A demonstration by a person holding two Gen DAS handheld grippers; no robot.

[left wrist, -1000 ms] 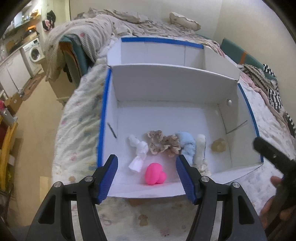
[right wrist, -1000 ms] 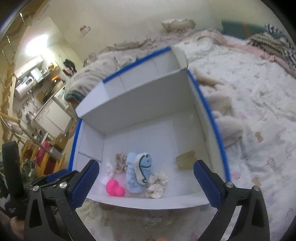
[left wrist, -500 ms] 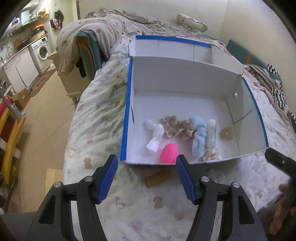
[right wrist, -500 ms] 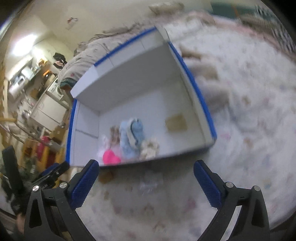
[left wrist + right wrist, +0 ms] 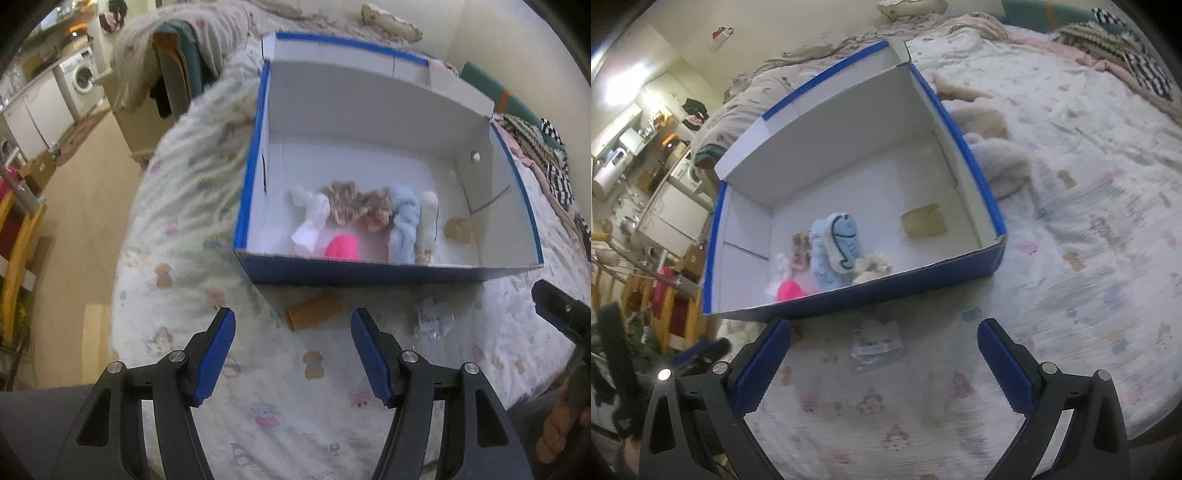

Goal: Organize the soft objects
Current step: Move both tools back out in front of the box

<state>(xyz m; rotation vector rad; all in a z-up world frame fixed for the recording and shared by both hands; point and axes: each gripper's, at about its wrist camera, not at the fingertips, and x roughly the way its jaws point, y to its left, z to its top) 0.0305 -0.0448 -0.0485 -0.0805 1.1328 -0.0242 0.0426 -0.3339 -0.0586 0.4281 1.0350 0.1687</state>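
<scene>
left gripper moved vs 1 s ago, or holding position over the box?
Yes. The left gripper has pulled back toward the person: its open fingertips, earlier over the blue box near wall, now sit over the bedspread, well short of the box.

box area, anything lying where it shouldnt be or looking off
Two things lie outside the blue box, on the bedspread just before its near wall: a brown cardboard piece and a crumpled clear plastic wrapper. The soft toys all sit inside, bunched near the front.

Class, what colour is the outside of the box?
Blue, white inside; the box shows best in the left wrist view.
</scene>
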